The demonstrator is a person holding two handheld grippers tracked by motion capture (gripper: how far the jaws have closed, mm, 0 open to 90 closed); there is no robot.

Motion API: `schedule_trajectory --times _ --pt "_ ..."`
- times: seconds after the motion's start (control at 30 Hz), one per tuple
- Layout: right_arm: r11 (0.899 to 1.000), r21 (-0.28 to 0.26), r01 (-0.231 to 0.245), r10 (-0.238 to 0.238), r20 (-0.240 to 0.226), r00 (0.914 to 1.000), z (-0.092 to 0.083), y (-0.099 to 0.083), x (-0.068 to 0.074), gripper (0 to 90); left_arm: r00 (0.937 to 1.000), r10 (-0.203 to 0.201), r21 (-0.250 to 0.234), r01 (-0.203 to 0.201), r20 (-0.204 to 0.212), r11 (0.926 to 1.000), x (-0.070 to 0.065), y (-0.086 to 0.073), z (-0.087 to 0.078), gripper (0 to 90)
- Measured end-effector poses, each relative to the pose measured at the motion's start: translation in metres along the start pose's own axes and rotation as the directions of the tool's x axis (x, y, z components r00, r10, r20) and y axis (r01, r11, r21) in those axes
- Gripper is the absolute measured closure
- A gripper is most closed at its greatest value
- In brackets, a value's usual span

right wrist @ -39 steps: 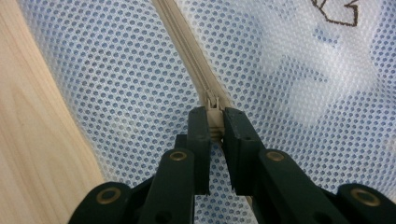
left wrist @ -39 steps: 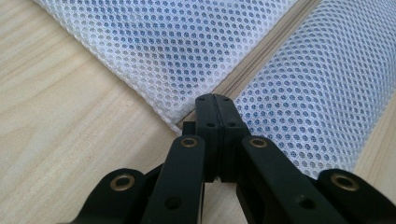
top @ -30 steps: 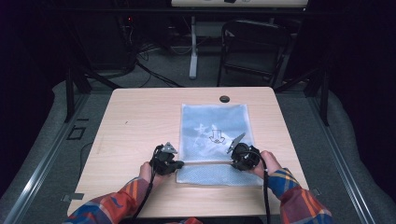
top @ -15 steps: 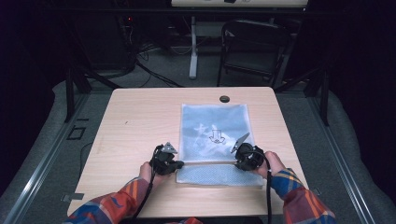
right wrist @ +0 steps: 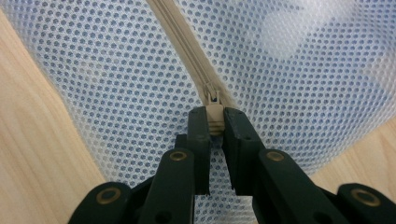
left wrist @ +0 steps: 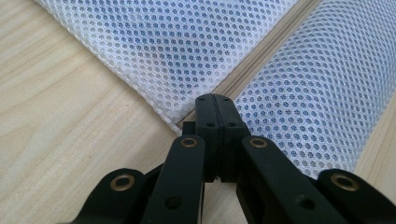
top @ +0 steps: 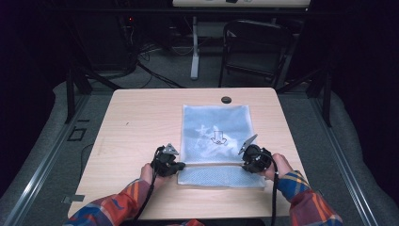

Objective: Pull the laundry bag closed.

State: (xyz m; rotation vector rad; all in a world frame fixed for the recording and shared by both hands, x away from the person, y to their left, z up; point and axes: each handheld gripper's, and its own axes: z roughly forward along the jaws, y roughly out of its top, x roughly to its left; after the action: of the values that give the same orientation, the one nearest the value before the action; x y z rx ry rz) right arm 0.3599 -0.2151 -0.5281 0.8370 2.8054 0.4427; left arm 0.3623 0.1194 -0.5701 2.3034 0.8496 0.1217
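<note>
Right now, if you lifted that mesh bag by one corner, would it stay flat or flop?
Probably flop: the mesh bag is thin netting lying flat on the table. It looks light. The zipper seam may stay slightly stiffer.

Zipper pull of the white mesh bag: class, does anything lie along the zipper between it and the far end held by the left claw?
Nothing visible does. The right claw pinches the beige zipper pull; the beige zipper line runs bare across to the left claw.

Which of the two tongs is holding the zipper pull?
The right tongs pinch the beige zipper pull; the left tongs are shut at the mesh bag's corner.
</note>
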Motion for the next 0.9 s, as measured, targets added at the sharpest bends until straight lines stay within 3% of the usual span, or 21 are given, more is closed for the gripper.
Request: schedule_trajectory --times 0.6,0.9 --pt "0.999 0.001 -0.051 0.051 0.008 0.9987 -0.001 -0.017 -0.007 81.9 1.0 0.0 0.0 0.0 -0.001 1.0 0.0 0.0 0.0 90.0" --pt "0.998 0.031 -0.056 0.055 0.018 0.9983 -0.006 -0.024 -0.012 81.9 1.0 -0.006 -0.005 0.006 0.001 1.0 0.0 -0.001 0.0 90.0"
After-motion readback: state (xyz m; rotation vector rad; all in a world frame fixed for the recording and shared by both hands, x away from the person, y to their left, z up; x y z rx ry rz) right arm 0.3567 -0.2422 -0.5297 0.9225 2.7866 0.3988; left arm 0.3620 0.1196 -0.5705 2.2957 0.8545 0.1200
